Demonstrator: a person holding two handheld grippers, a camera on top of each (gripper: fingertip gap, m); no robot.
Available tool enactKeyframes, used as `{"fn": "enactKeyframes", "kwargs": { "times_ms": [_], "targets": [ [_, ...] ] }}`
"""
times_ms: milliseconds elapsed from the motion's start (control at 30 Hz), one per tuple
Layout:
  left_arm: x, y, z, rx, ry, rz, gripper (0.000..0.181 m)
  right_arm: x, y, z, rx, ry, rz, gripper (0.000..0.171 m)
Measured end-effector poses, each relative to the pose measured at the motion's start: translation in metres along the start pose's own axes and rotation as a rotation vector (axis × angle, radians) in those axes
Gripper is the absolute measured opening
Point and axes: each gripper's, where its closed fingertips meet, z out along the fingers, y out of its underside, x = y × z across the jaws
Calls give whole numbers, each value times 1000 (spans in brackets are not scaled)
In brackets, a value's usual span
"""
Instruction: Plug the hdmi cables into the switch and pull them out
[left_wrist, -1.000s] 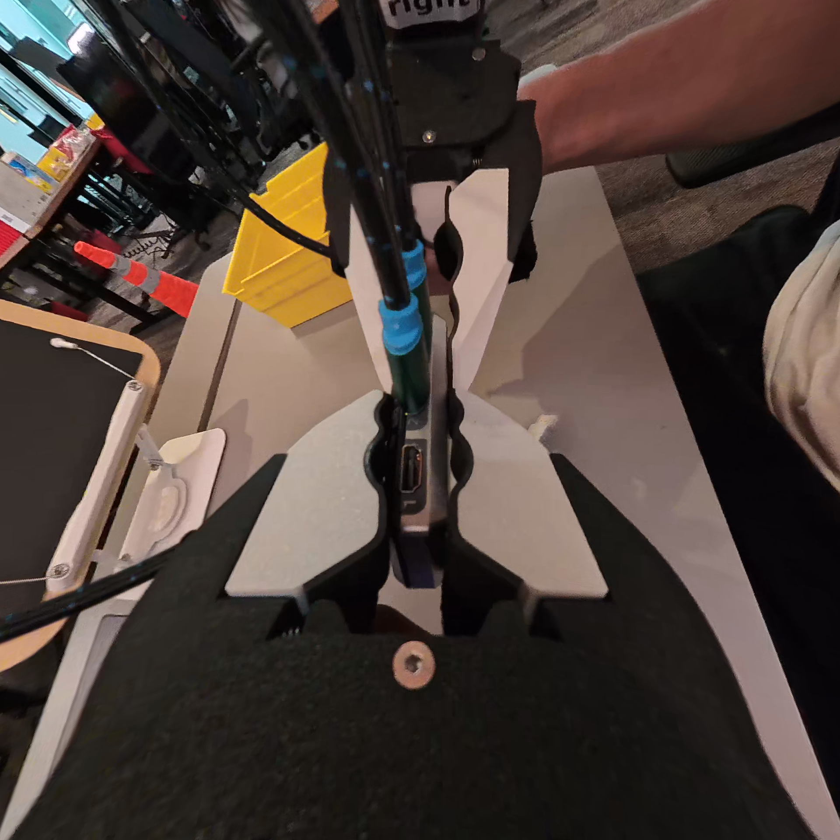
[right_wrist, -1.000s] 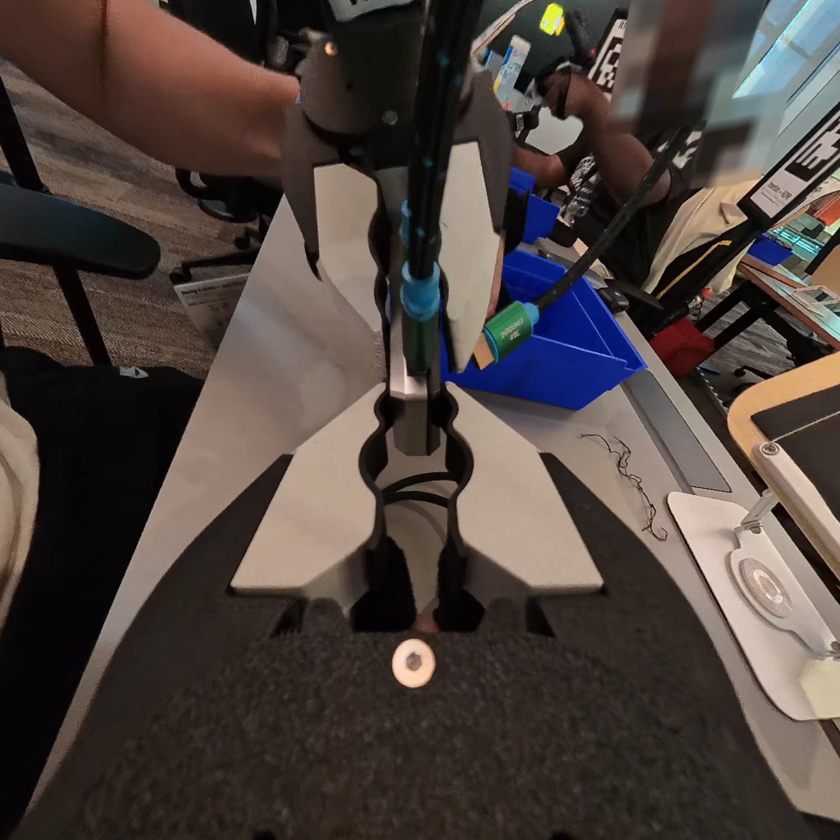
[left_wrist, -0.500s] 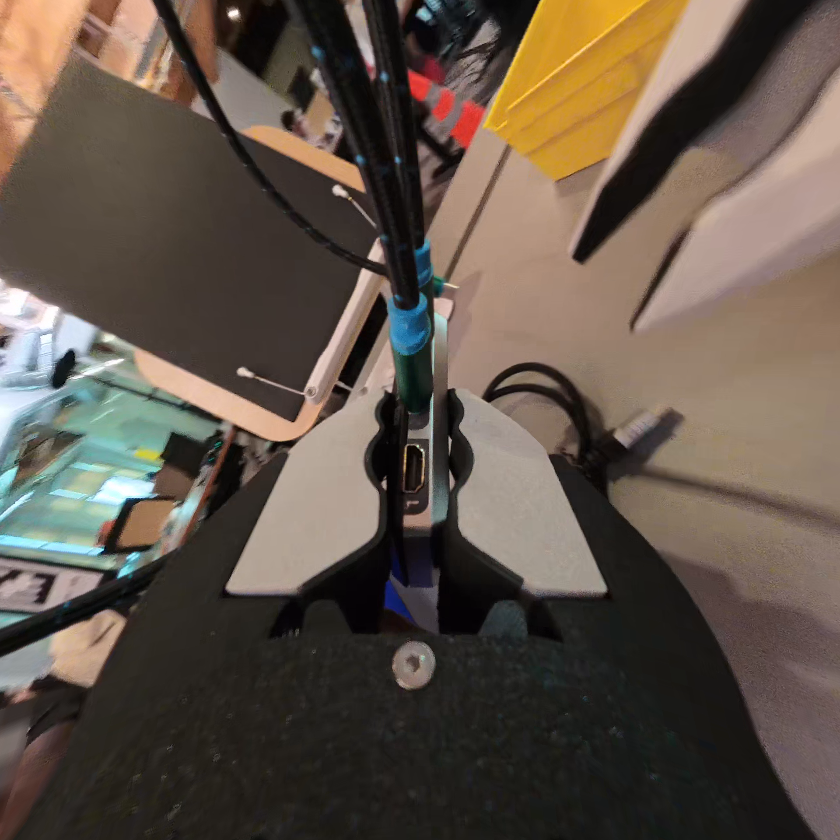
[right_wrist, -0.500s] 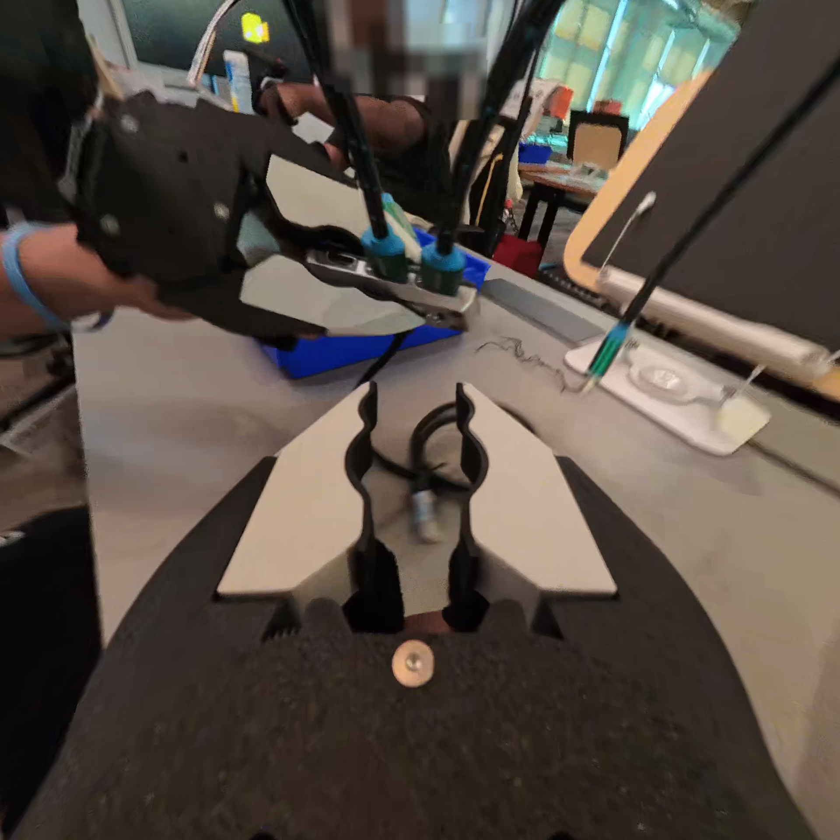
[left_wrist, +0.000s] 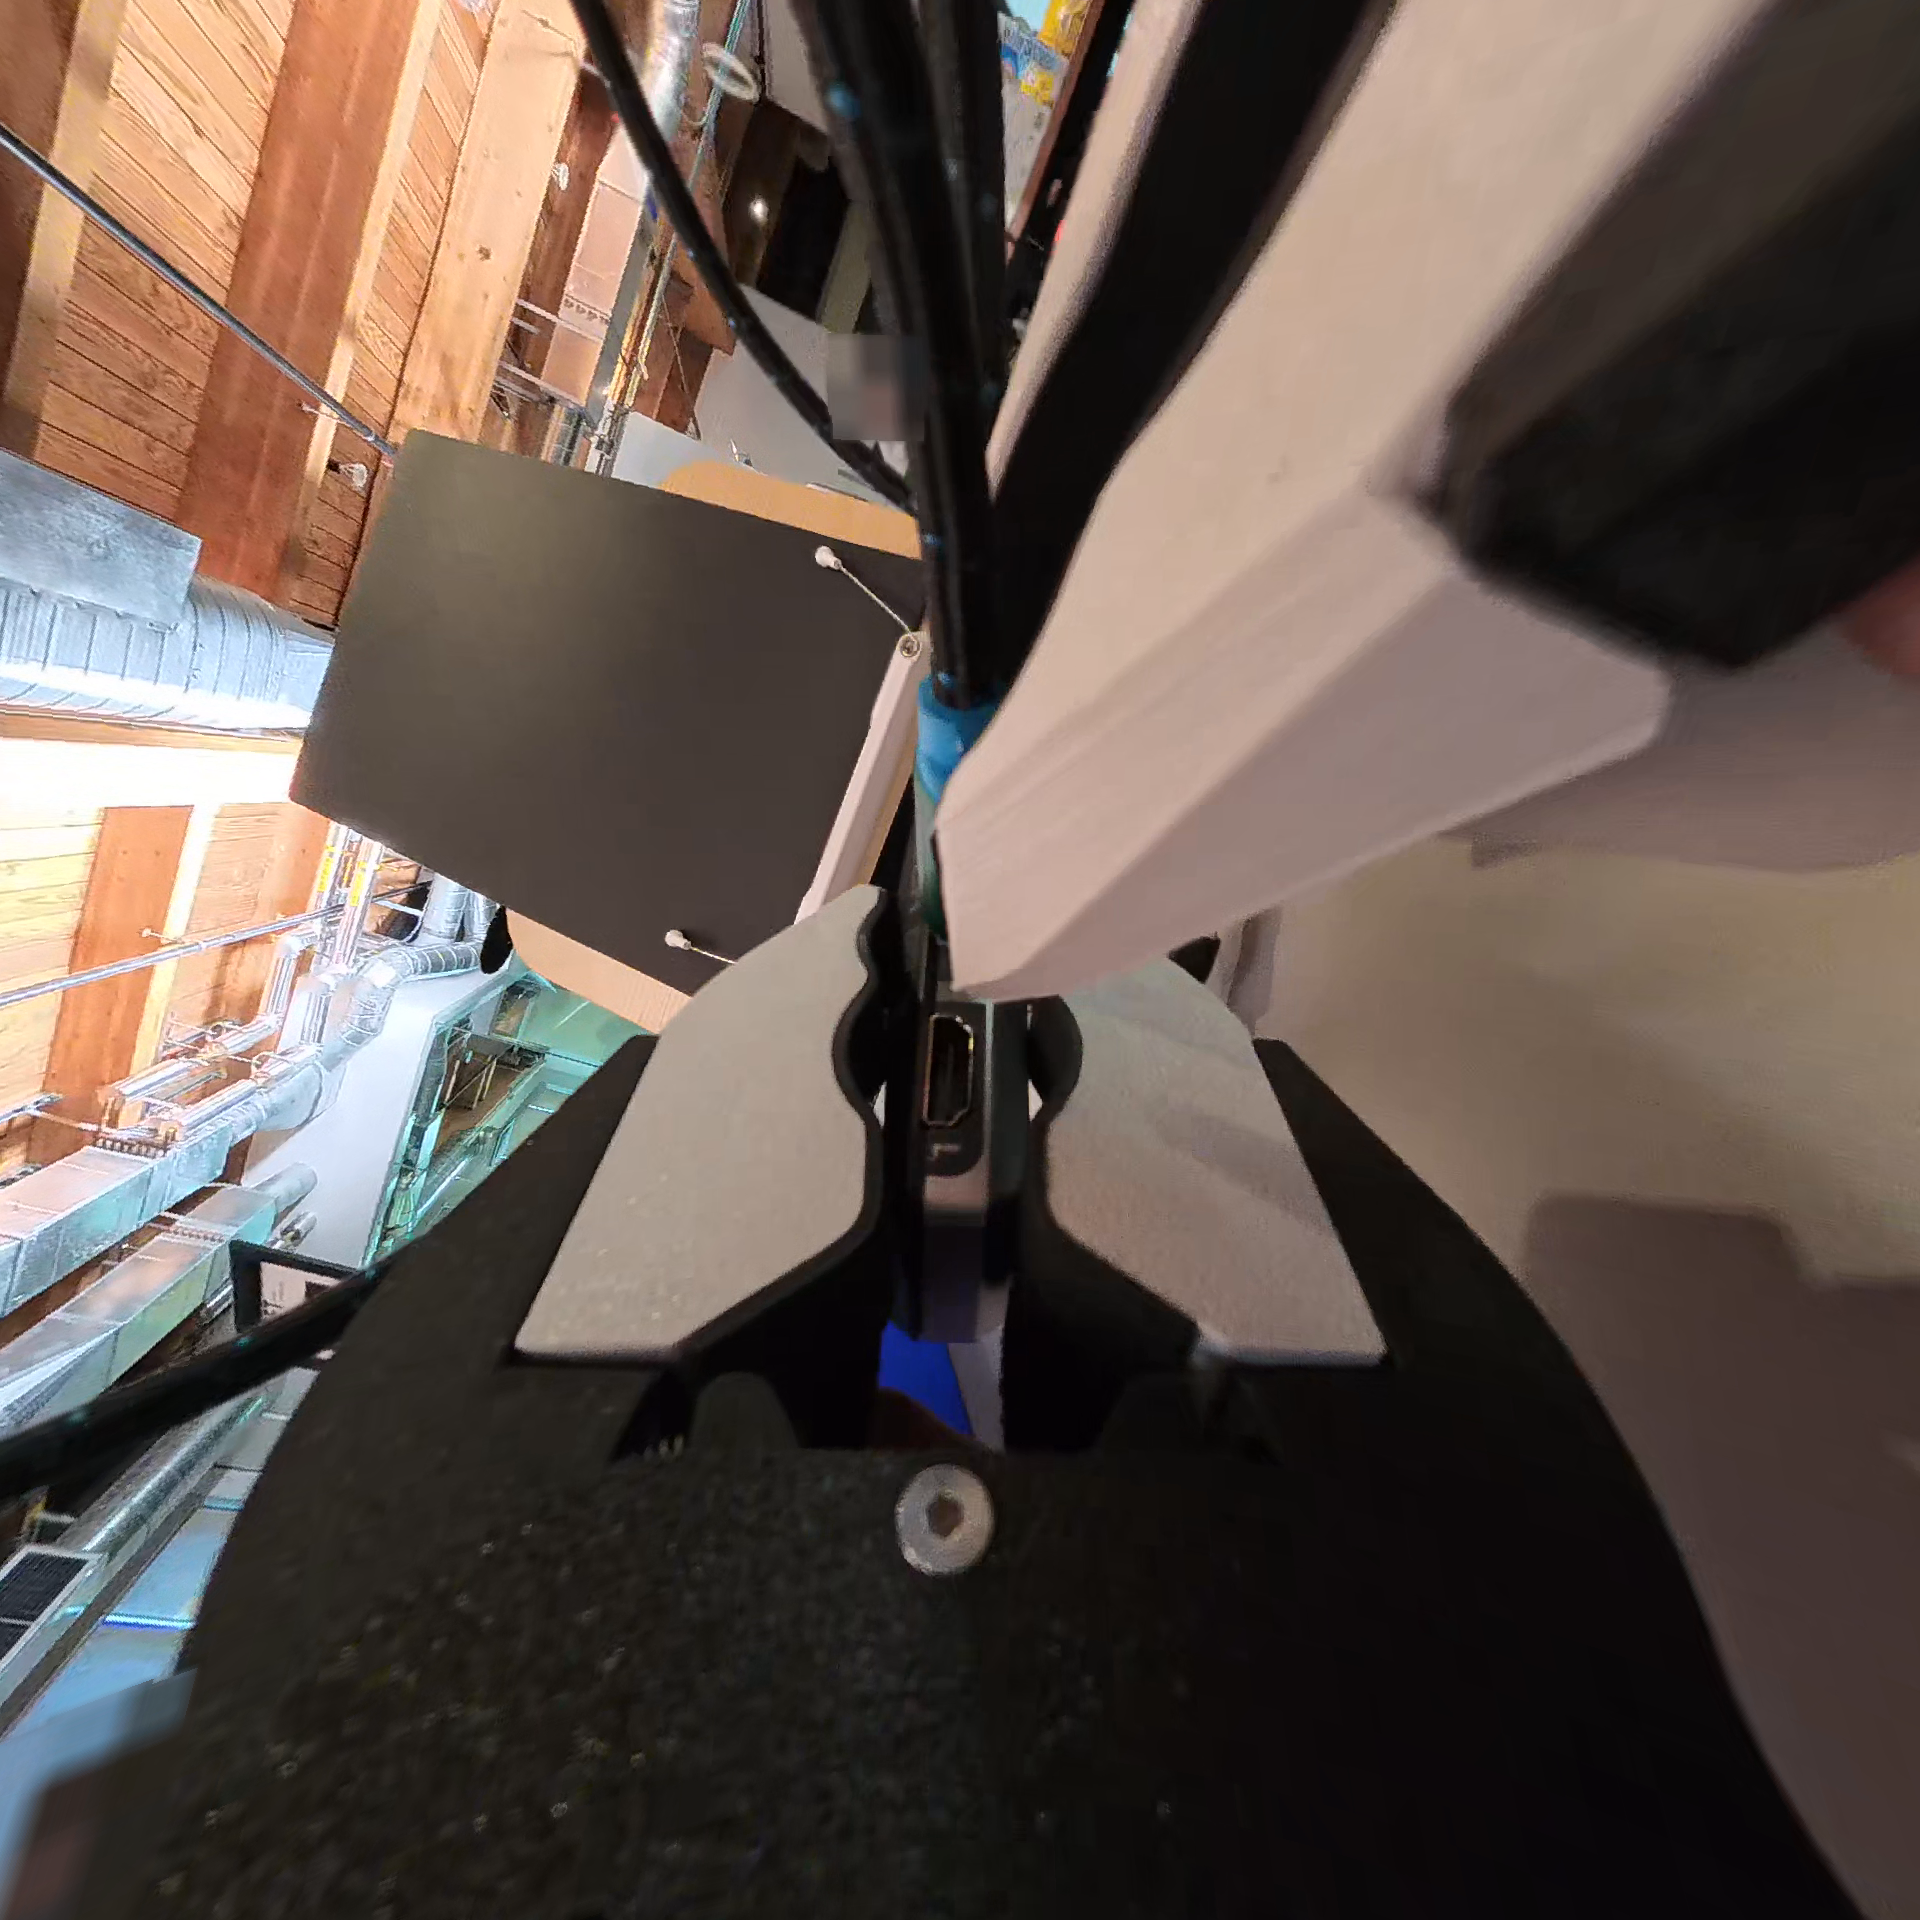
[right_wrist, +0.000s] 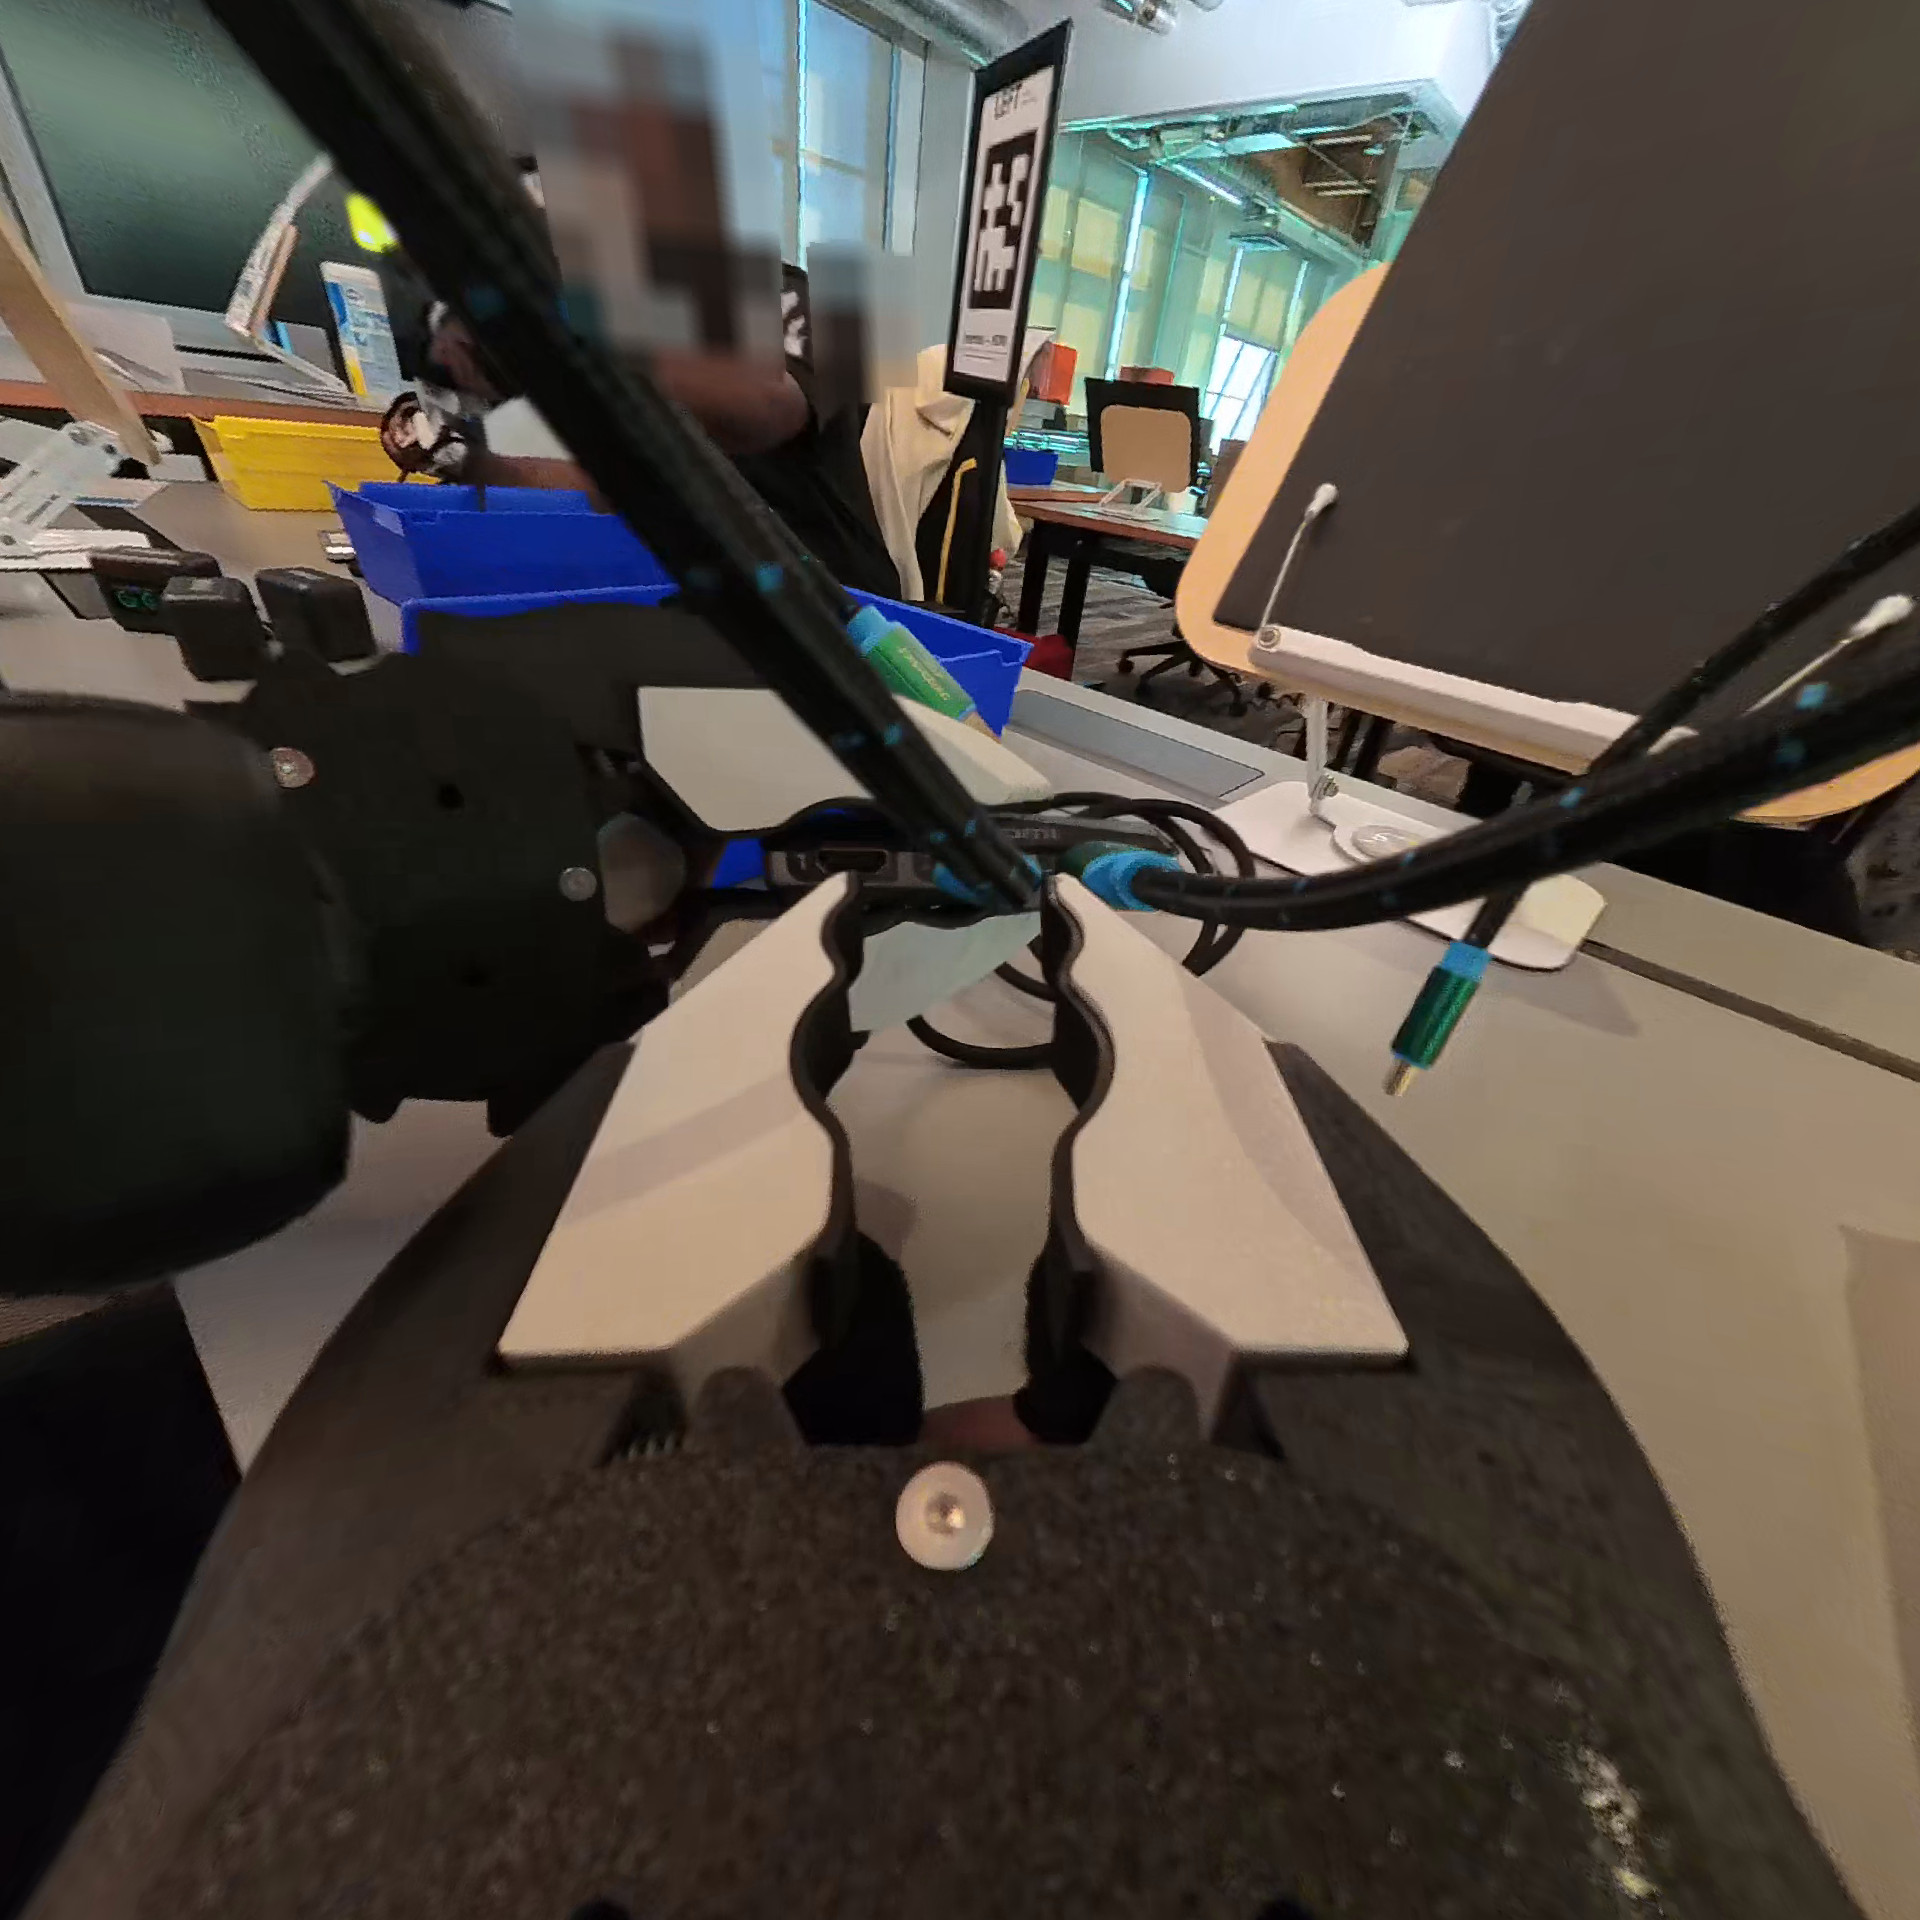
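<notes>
My left gripper (left_wrist: 951, 997) is shut on the grey HDMI switch (left_wrist: 956, 1153), with one empty port (left_wrist: 948, 1081) facing the camera. Two black braided cables with blue-and-green plugs (left_wrist: 938, 732) sit in the switch. In the right wrist view the switch (right_wrist: 831, 862) lies flat in the left gripper's fingers (right_wrist: 748, 748). My right gripper (right_wrist: 945, 920) is open, its tips on either side of the plug of the cable (right_wrist: 623, 436) that rises to the left. The second plug (right_wrist: 1117, 878) leads off right. A loose plug (right_wrist: 1434, 1013) hangs free over the table.
A blue bin (right_wrist: 499, 545) stands behind the switch, with a green plug (right_wrist: 914, 665) in front of it. A black board on a white stand (right_wrist: 1610, 364) is at the right. The right gripper's white finger (left_wrist: 1299, 675) crowds the left wrist view. A thin black cord (right_wrist: 1205, 935) coils on the grey table (right_wrist: 1558, 1195). The grippers' ends are close to 5 cm from one another.
The left gripper has rolled the switch over while still holding it. The right gripper has opened, backed off, then come up close to the plugged cables.
</notes>
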Motion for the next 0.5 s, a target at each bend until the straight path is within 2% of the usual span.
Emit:
{"fn": "enactKeyframes", "kwargs": {
  "times_ms": [33,133,333,500],
  "targets": [
    [0,-1,0,-2,-1,-7,22,1,-1,0,1,14,-7,32],
    [0,-3,0,-16,-18,4,22,8,-2,0,-3,76,-1,21],
    [8,-5,6,-23,-33,25,22,16,5,-4,-59,70,176,19],
    [12,-1,15,-13,7,42,23,22,13,0,-104,61,192,19]
  ]
}}
